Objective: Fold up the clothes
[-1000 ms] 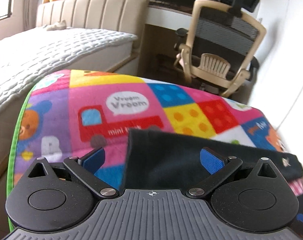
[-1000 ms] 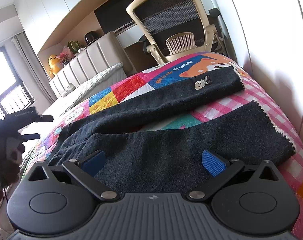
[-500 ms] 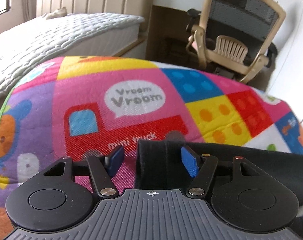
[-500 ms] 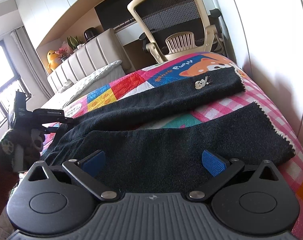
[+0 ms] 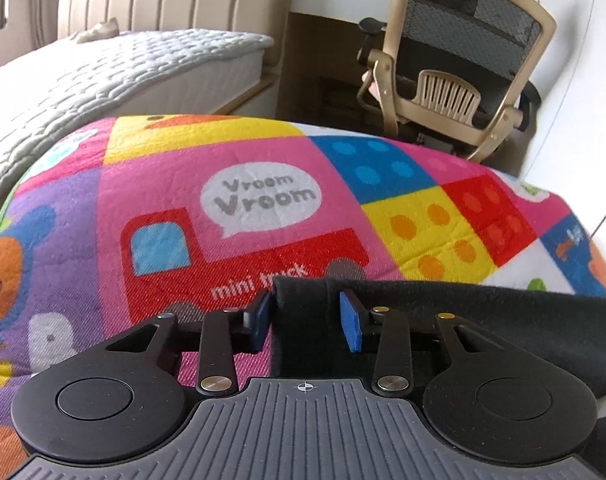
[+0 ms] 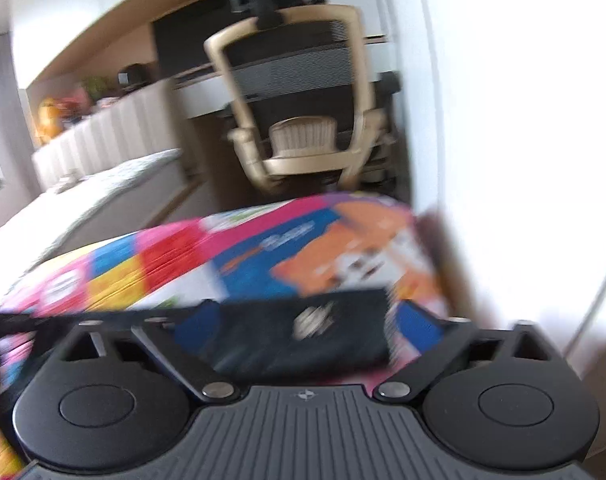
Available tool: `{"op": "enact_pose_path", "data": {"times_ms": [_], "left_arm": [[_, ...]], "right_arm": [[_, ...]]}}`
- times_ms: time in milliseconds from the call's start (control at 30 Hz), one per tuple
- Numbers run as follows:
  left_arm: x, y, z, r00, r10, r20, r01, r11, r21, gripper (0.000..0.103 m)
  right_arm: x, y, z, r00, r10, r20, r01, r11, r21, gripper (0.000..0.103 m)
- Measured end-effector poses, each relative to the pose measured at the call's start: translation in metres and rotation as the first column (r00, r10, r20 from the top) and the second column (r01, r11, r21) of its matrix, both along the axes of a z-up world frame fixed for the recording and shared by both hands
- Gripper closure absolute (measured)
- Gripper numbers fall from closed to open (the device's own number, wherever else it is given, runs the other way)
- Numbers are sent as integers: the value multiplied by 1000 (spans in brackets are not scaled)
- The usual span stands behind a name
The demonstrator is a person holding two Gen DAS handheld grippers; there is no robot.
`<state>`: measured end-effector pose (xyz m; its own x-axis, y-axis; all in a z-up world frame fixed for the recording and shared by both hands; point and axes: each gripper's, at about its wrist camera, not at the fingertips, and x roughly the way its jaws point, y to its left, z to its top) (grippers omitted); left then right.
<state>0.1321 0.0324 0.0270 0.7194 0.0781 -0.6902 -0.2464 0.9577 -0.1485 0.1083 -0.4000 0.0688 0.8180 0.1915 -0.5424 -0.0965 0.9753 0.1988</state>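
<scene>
Dark garment (image 5: 443,320): lies on the patterned blanket (image 5: 183,200). Left gripper (image 5: 307,312): jaws just closing astride the garment's corner, not yet pinching, presumably to lift for folding. Right gripper (image 6: 303,320): blurred, jaws just narrowing, grip cannot be told.

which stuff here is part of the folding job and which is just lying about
Part of the job:
- dark garment
- left tool, jaws just been closing around the garment's corner
- colourful play mat it lies on

Just lying about:
- office chair
- bed

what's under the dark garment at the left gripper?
The dark garment lies on the colourful play blanket; its red truck print runs beneath the edge. The rest there is covered.
</scene>
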Motion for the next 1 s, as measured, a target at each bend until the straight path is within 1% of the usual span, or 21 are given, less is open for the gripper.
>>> {"op": "enact_pose_path", "data": {"times_ms": [33,100,133,167,200,233,267,300,333,367,400,433,467,567,633,733,833,900,933,1000], "left_arm": [[0,1,1,1000,8,7,-8,1000,-4,56],[2,2,1,1000,17,11,-17,1000,-9,49],[4,2,-1,1000,18,9,-18,1000,-14,42],[6,3,-3,1000,16,4,-16,1000,-23,35],[7,2,-5,1000,10,4,-10,1000,-29,31],[9,1,-6,1000,2,7,-1,999,-32,25],[10,0,-7,1000,-3,8,3,999,-32,23],[11,-1,-6,1000,-2,7,3,1000,-28,23],[13,-3,-6,1000,1,6,-1,1000,-19,27],[14,-5,-6,1000,1,6,-1,1000,-3,39],[14,-7,-7,1000,-1,6,1,1000,17,49],[14,-9,-6,1000,-4,7,4,999,39,55],[13,-11,-6,1000,-10,9,10,998,58,59],[7,-13,-1,999,-31,27,29,996,81,65],[-2,-11,8,997,-46,57,41,996,81,66],[-31,-9,29,989,-70,130,59,995,83,66],[-76,-3,47,978,-74,197,65,997,49,66],[-112,2,50,971,-56,233,57,998,3,66],[-129,4,51,967,-45,249,52,998,-20,66],[-160,6,45,967,-35,252,51,997,-58,67]], "right_arm": [[14,-4,-2,1000,-23,-8,23,1000,-11,27],[40,-8,-12,996,-80,-23,79,996,-43,27],[51,-11,-20,994,-106,-37,104,993,-50,27],[60,-13,-29,991,-122,-57,120,992,-36,27],[69,-15,-38,988,-136,-77,135,991,-23,27],[75,-15,-46,985,-141,-96,141,990,-12,27],[80,-15,-54,984,-142,-111,142,990,-9,27],[85,-14,-62,982,-141,-126,142,990,-6,29],[86,-12,-69,982,-133,-136,134,991,-2,44],[86,-10,-71,983,-122,-134,124,992,2,51],[85,-8,-72,985,-111,-131,113,994,5,61],[82,-7,-69,988,-94,-119,95,995,5,84],[79,-6,-66,991,-76,-107,77,997,5,92],[66,-3,-50,998,-44,-51,44,999,0,92],[54,-3,-35,1000,-23,-1,23,1000,-3,92],[20,-8,-8,996,21,89,-24,999,23,94],[-28,-12,10,983,69,169,-70,998,-5,94],[-58,-19,11,979,81,188,-75,997,-35,94],[-71,-25,7,981,76,177,-71,997,-35,94],[-90,-35,-5,990,67,126,-65,998,-19,93]]}}
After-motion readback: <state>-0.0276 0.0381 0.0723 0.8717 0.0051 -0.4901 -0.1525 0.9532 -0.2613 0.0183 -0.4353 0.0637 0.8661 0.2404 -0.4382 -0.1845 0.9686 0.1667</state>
